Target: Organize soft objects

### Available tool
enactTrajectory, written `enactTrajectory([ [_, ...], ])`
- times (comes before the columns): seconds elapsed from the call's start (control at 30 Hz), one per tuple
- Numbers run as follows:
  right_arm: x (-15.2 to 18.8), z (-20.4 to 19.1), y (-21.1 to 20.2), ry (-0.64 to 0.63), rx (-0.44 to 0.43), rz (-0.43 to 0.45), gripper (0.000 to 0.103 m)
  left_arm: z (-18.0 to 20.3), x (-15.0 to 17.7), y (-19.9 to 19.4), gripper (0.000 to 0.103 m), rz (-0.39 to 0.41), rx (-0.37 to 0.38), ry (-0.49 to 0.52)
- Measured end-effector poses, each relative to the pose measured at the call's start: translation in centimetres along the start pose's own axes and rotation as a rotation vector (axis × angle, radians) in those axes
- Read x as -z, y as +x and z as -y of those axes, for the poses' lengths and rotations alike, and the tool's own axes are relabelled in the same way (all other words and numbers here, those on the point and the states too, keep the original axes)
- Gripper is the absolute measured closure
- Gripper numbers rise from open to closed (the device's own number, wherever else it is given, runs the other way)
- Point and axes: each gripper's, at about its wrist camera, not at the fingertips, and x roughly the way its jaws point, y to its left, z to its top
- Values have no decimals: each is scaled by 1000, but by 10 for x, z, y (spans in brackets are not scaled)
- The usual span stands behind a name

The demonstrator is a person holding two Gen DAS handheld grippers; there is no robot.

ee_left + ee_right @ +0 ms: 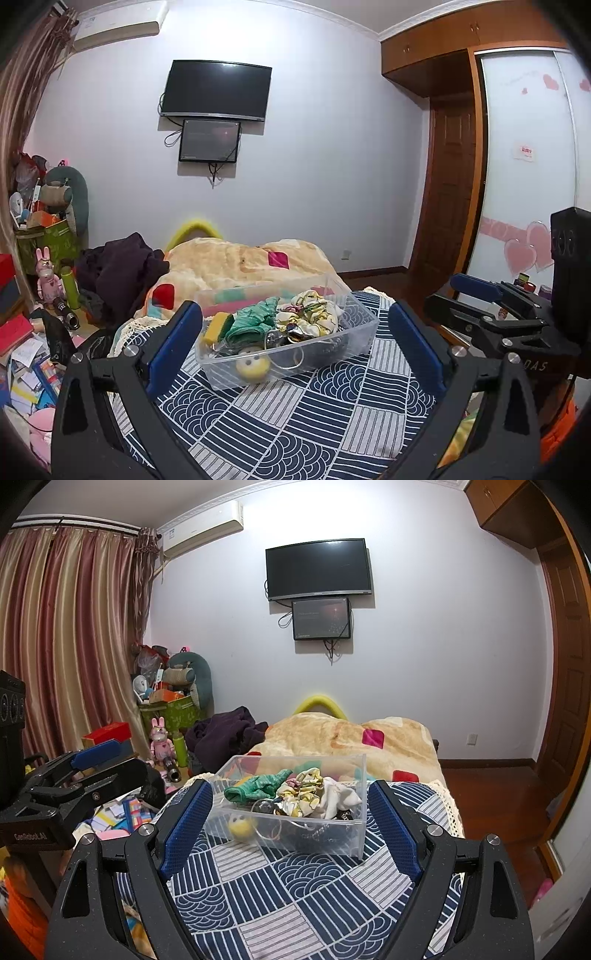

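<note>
Clear plastic bin (pixel 360 326), rectangular and thin-walled, resting on the navy-and-white patterned cloth (pixel 280 417) that covers the near end of the bed. Inside the bin: a crumpled teal knit piece (pixel 255 319) toward its left, a wrinkled cream fabric with yellow print (pixel 314 314) toward its right, a yellow spongy block (pixel 216 328) against the left wall, and a round yellow plush face (pixel 253 367) pressed against the near wall, blurred through the plastic. Tangled under these, some thin loops and shiny bits, too jumbled to name.

Left gripper (pixel 295 349) spread wide, blue ribbed pads (pixel 173 343) apart on either side of the bin's near end, holding nothing and not touching it. Right gripper (pixel 290 829) likewise released, textured blue pads (pixel 188 823) flanking the same bin (pixel 325 834) from short of its front wall, empty.

Beyond the bin, a fuzzy beige blanket (pixel 351 738) with coloured squares, its far edge hiding the bed's end; only a yellow curved rim (pixel 319 703) visible above it. Lower corners of both views cut off by the black gripper frames.
</note>
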Motion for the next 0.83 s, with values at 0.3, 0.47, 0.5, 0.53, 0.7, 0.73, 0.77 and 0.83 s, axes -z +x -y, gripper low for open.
enactTrajectory([
  [0.3, 6, -1, -1, 6, -2, -8, 18, 3, 0, -2, 1, 3, 13, 22],
  [0.47, 6, -1, -1, 9, -1, -12, 18, 2, 1, 1, 1, -7, 0, 11],
  [0.5, 7, -2, -2, 9, 0, -12, 18, 0, 1, 2, 1, -8, -3, 4],
  [0.53, 6, -1, -1, 9, 0, -13, 18, -1, 1, 2, 1, -10, -2, -2],
  [0.7, 6, 0, 1, 9, 1, -16, 18, -1, 2, 2, 1, -8, 1, -2],
  [0.73, 6, 0, 2, 9, 1, -18, 18, -1, 3, 2, 1, -10, 1, -1],
  [0.77, 7, -1, 2, 9, 0, -20, 18, -1, 3, 2, 1, -11, 3, -2],
  [0.83, 8, 0, 3, 10, -1, -23, 18, -1, 3, 3, 1, -15, 5, -5],
])
